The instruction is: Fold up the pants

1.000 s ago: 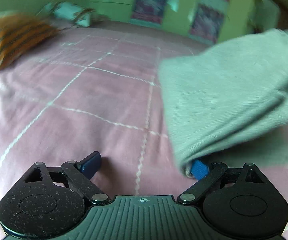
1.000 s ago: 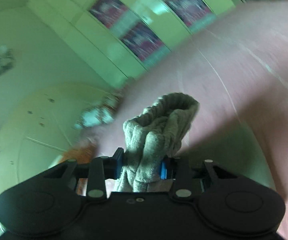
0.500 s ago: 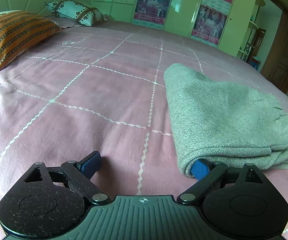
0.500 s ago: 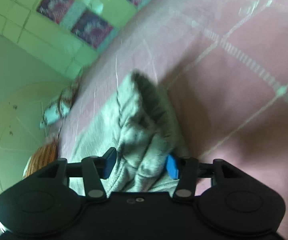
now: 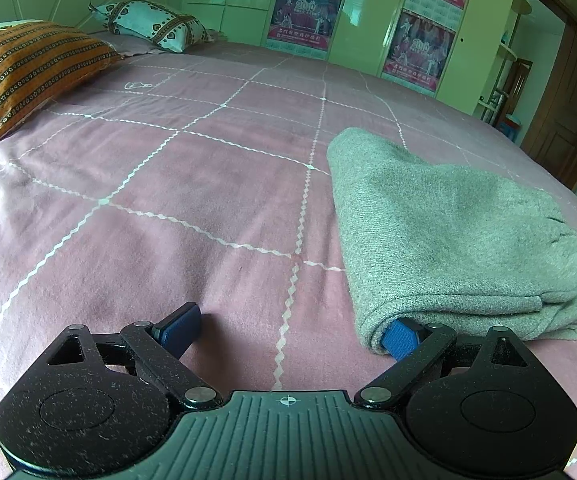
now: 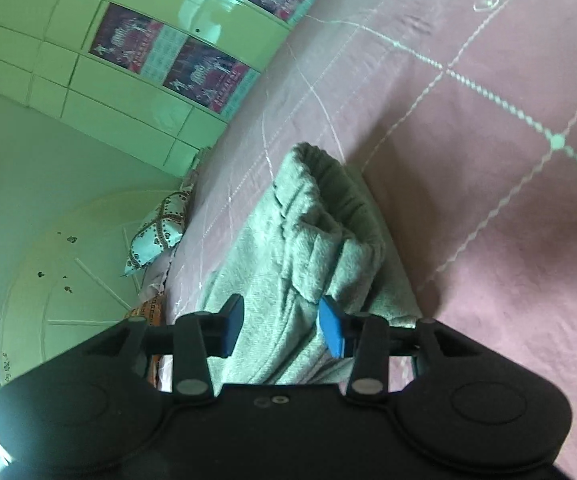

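You are at the release of a fold: the grey pants (image 5: pixel 444 236) lie as a thick folded bundle on the right part of the pink checked bedspread (image 5: pixel 192 200), well apart from the orange striped pillow (image 5: pixel 20 76) at the far left. Your left gripper (image 5: pixel 288 332) sits low on the bed with its tongs wide apart; its right blue pad is tucked under the bundle's near corner, gripping nothing. Your right gripper (image 6: pixel 284 330) straddles the bunched waistband end, tongs apart, and the cloth seems loose between them, though the tilted view makes contact hard to judge. Draw both tools straight back and low, so no pad drags a layer and opens the fold.
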`<control>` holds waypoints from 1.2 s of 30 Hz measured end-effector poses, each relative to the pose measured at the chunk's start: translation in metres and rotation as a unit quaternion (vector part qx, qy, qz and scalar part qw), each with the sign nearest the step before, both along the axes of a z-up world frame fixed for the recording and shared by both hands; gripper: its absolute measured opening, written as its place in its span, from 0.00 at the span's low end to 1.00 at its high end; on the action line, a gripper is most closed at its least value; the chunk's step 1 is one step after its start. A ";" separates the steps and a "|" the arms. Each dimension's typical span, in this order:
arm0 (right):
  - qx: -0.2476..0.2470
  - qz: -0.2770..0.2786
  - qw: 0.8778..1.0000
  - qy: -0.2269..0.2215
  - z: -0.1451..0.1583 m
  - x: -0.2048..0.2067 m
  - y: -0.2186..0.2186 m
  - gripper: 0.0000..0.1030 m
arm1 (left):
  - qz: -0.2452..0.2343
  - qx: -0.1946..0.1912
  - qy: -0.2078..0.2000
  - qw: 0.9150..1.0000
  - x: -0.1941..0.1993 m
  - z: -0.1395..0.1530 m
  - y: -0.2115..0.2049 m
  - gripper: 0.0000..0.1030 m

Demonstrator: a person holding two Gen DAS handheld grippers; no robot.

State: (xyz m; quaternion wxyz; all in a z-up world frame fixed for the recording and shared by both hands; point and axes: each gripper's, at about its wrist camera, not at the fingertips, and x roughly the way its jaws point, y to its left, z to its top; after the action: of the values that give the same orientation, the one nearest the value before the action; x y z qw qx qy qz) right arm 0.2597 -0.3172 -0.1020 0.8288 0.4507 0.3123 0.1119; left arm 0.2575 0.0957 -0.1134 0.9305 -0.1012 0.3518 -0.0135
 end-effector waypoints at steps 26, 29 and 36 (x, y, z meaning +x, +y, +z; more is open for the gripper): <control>-0.006 -0.043 0.999 0.030 -0.009 -0.011 -0.018 0.53 | -0.004 -0.001 0.006 1.000 0.003 -0.001 0.003 0.92; -0.002 -0.038 0.999 0.039 -0.016 0.007 -0.012 0.49 | -0.004 -0.001 0.006 1.000 0.003 -0.001 0.004 0.92; -0.048 -0.003 0.999 0.002 0.015 0.027 0.011 0.24 | 0.037 -0.058 -0.025 0.997 -0.008 0.001 0.018 0.90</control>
State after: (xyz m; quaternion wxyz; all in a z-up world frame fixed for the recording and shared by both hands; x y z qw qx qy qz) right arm 0.2870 -0.3064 -0.0869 0.8492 0.4114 0.3176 0.0929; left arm 0.2493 0.1136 -0.1119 0.9315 -0.1679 0.3227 -0.0020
